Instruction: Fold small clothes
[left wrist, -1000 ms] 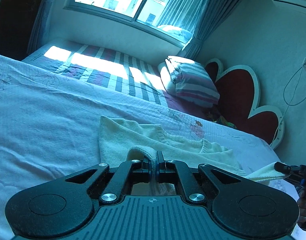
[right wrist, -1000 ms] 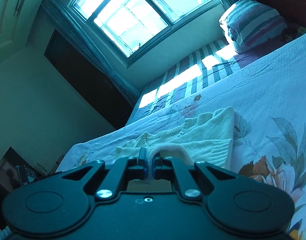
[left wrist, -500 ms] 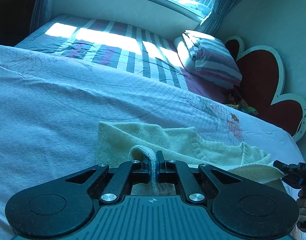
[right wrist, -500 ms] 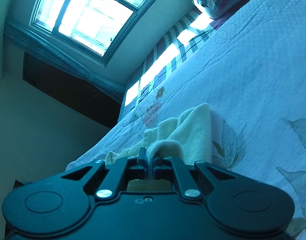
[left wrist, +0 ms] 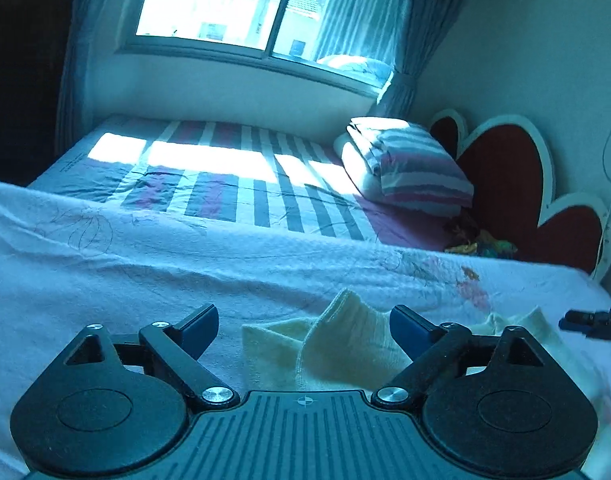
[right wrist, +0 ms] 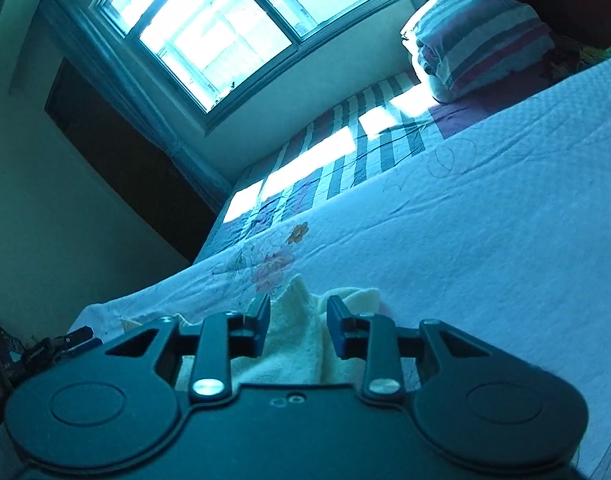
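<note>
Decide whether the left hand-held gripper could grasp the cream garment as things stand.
Probably yes. The left hand-held gripper is open, and the cream garment lies on the bedspread right between its fingers, with nothing blocking.

A home bedroom: wide bed [left wrist: 145, 264] under a pale floral cover, striped sheet [left wrist: 233, 176] at the far side, folded striped pillow [left wrist: 405, 164] by a heart-shaped red headboard [left wrist: 505, 184], curtained window [left wrist: 241, 4] letting sunlight in.
</note>
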The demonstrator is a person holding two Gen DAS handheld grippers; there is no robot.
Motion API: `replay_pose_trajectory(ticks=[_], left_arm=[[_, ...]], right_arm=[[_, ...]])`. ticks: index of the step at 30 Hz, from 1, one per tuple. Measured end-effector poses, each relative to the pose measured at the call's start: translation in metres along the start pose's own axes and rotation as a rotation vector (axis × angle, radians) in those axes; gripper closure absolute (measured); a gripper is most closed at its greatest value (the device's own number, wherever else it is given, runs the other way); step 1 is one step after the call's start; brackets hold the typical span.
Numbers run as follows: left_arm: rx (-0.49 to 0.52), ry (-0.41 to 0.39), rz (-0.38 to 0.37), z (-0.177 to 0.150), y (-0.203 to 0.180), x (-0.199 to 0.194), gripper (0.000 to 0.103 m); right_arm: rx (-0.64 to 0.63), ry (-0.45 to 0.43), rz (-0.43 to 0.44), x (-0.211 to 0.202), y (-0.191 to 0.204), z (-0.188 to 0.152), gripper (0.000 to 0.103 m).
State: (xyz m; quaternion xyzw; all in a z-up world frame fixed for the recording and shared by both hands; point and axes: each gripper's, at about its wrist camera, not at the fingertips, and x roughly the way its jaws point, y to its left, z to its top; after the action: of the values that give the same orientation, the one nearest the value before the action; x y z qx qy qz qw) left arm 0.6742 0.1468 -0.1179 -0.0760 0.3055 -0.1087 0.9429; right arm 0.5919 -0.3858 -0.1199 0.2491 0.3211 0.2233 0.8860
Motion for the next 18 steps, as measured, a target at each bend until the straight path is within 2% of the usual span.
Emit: replay_pose_trajectory(ticks=[2,4,6,10,11,13,15,16,17,18], left_arm=[[0.083,0.053,-0.015,0.005,-0.009,0.012,0.032],[0.167,0.106,-0.017,0.011,-0.02,0.026,0.038],[0.196,0.127,0.001,0.014,-0.023,0.036,0.038],[0.155,0.144,-0.031,0.017,-0.019,0.048,0.039],[0.145,0.143,-0.046,0.015,-0.019,0.049,0.044],[0.112,0.142,-0.089,0.012,-0.015,0.051,0.061],[0.109,0.143,-0.117,0.008,-0.016,0.054,0.061],[0.116,0.149,-0.117,0.005,-0.017,0.055,0.066],[0.115,0.154,-0.119,0.004,-0.017,0.055,0.079],[0.107,0.149,-0.122,0.003,-0.017,0.056,0.088]], right_arm=[[-0.048,0.012,-0.018,0.011,0.008,0.003,0.069],[-0.088,0.03,-0.036,0.023,0.014,0.005,0.069],[-0.12,0.052,-0.046,0.033,0.02,0.006,0.07],[-0.172,0.094,-0.045,0.049,0.026,0.005,0.074],[-0.181,0.101,-0.049,0.051,0.026,0.005,0.078],[-0.202,0.112,-0.061,0.054,0.028,0.003,0.082],[-0.222,0.112,-0.062,0.056,0.029,0.003,0.085],[-0.229,0.112,-0.06,0.057,0.03,0.003,0.086],[-0.231,0.112,-0.058,0.057,0.03,0.003,0.089],[-0.234,0.112,-0.06,0.058,0.029,0.003,0.093]])
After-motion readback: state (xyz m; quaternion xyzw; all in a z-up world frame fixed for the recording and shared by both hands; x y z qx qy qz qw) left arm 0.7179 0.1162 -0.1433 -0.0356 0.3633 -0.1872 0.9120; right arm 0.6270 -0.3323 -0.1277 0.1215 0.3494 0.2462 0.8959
